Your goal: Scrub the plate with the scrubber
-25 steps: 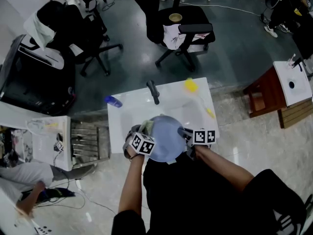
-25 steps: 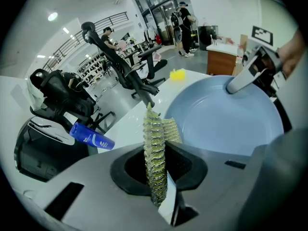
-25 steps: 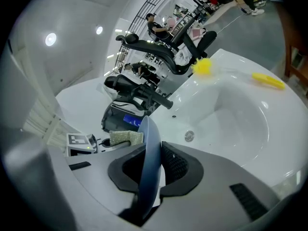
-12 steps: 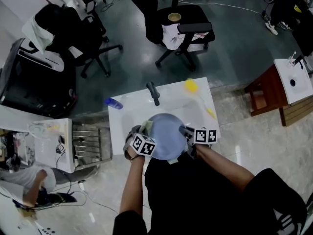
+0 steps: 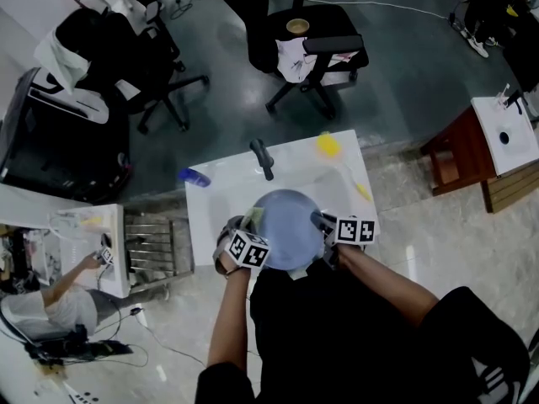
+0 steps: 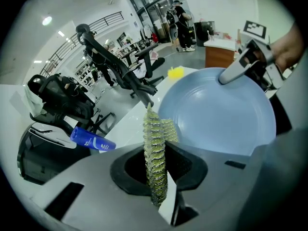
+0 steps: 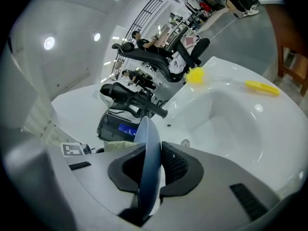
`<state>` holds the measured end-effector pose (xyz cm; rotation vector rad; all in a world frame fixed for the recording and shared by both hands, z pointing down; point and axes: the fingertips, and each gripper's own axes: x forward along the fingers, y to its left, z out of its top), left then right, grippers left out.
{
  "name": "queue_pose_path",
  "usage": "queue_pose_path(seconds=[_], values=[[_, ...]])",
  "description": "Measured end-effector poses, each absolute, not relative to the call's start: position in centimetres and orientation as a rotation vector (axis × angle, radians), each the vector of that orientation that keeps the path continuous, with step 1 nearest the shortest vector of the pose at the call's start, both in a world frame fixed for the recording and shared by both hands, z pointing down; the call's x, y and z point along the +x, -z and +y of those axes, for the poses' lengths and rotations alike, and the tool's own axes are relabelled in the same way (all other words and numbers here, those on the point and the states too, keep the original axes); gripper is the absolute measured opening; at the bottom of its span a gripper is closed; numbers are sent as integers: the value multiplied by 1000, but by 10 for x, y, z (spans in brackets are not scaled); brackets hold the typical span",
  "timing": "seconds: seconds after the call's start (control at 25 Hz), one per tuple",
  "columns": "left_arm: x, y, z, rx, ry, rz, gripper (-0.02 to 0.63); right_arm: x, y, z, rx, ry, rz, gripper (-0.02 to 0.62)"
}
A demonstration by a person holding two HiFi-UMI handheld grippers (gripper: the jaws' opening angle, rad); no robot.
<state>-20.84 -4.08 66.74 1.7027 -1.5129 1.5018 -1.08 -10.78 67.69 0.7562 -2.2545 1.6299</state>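
A pale blue plate [image 5: 289, 227] is held tilted over the white sink [image 5: 221, 200]. My right gripper [image 5: 322, 223] is shut on the plate's right rim; in the right gripper view the plate [image 7: 149, 158] shows edge-on between the pads. My left gripper [image 5: 244, 225] is shut on a green-yellow scrubber [image 6: 156, 162], which stands upright between the jaws with its tip against the plate's [image 6: 219, 114] left edge. The scrubber [image 5: 253, 216] peeks out at the plate's left side in the head view.
A black tap [image 5: 263, 159] stands at the sink's back. A blue bottle [image 5: 194, 176] lies at the back left, a yellow brush [image 5: 328, 147] at the back right. Office chairs [image 5: 312, 53] stand beyond. A metal rack [image 5: 152, 242] sits left of the sink.
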Motion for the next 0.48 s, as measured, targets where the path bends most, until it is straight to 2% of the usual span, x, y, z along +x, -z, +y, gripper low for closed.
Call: queue_pose_path(seconds=[0.48], values=[[-202, -673, -34, 1695, -1491, -1484, 61, -6, -689, -112, 804, -1683, -2206, 41]])
